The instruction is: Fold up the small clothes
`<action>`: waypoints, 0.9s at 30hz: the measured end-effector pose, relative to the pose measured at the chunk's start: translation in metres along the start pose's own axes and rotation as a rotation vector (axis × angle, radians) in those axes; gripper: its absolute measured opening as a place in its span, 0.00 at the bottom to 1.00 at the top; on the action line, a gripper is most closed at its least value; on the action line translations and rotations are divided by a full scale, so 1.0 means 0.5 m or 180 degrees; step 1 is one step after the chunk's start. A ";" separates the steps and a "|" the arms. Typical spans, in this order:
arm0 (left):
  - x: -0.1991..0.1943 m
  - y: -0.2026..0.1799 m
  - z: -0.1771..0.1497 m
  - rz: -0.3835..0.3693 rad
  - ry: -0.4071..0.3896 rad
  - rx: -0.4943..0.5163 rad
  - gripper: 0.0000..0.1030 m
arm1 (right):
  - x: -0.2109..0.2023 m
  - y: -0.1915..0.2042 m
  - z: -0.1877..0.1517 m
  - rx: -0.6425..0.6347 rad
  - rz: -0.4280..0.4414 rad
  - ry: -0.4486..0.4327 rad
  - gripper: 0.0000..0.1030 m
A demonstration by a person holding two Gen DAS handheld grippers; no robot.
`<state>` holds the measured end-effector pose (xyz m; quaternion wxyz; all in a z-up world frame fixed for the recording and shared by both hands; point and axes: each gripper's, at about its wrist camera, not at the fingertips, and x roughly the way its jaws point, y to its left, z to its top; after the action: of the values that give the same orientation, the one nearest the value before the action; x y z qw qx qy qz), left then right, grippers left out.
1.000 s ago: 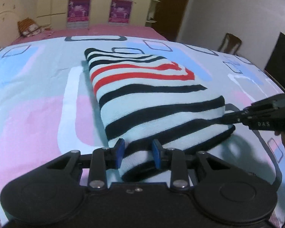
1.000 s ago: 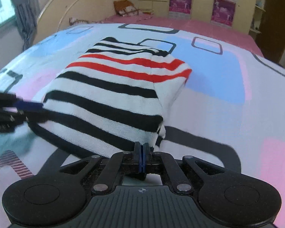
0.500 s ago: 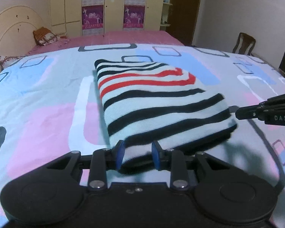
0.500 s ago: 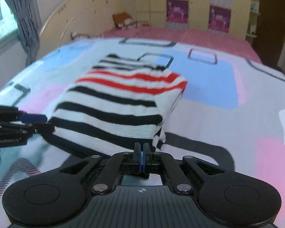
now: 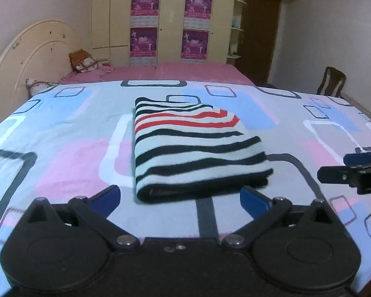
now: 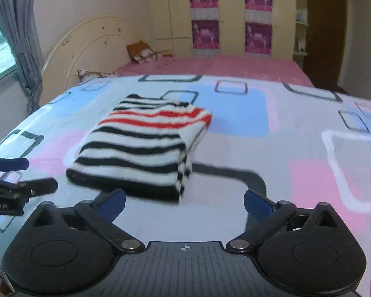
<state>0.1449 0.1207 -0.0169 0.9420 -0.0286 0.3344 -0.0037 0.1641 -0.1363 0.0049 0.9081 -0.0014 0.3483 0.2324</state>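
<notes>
Grippers (image 5: 180,199) spread; sweater (image 5: 193,146) lengthwise ahead.

A striped garment (image 5: 193,146) lies folded flat in a rectangle on the bedsheet (image 5: 61,148).

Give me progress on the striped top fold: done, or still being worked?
Done, by the look of it: the striped top lies as a compact folded rectangle on the patterned bedsheet, with stacked layers showing at its near edge. In hand: nothing. The left gripper and right gripper are both open, short of the garment and not touching it. Left: no other unfolded clothes show in either view.
</notes>
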 end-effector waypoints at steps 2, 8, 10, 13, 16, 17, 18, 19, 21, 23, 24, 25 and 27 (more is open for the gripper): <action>-0.030 -0.014 -0.006 -0.0012 0.0009 0.0005 1.00 | -0.033 0.004 -0.013 0.0043 -0.0024 -0.0018 1.00; -0.120 -0.052 -0.028 0.0011 -0.0102 0.0039 1.00 | -0.136 0.036 -0.049 0.0095 -0.0118 -0.0041 1.00; -0.147 -0.063 -0.036 -0.0013 -0.0150 0.0037 1.00 | -0.172 0.049 -0.061 0.0061 -0.0142 -0.0092 1.00; -0.193 -0.076 -0.053 0.0024 -0.0228 0.0018 1.00 | -0.220 0.068 -0.078 0.0026 -0.0146 -0.0145 1.00; -0.237 -0.081 -0.060 0.0026 -0.0279 -0.0044 1.00 | -0.262 0.083 -0.098 0.0007 -0.0089 -0.0181 1.00; -0.253 -0.085 -0.061 0.0036 -0.0310 -0.0033 1.00 | -0.277 0.088 -0.105 0.0013 -0.0089 -0.0191 1.00; -0.267 -0.090 -0.063 0.0043 -0.0335 -0.0008 1.00 | -0.286 0.091 -0.110 0.0017 -0.0099 -0.0205 1.00; -0.282 -0.094 -0.065 0.0036 -0.0355 0.0017 1.00 | -0.296 0.094 -0.114 0.0026 -0.0119 -0.0223 1.00; -0.308 -0.100 -0.067 0.0019 -0.0395 0.0014 1.00 | -0.319 0.098 -0.119 0.0053 -0.0144 -0.0246 1.00; -0.329 -0.104 -0.071 -0.0003 -0.0424 -0.0030 1.00 | -0.348 0.102 -0.122 0.0102 -0.0172 -0.0298 1.00; -0.339 -0.108 -0.073 -0.0030 -0.0443 -0.0042 1.00 | -0.361 0.102 -0.124 0.0120 -0.0159 -0.0328 1.00; -0.346 -0.112 -0.075 -0.0033 -0.0467 -0.0038 1.00 | -0.372 0.103 -0.125 0.0132 -0.0139 -0.0354 1.00; -0.355 -0.120 -0.079 -0.0007 -0.0490 -0.0001 1.00 | -0.388 0.107 -0.128 0.0139 -0.0126 -0.0381 1.00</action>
<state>-0.0170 0.0634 0.0676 0.9649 -0.0292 0.2610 -0.0025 -0.0251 -0.1807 0.0879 0.9315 0.0253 0.2983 0.2065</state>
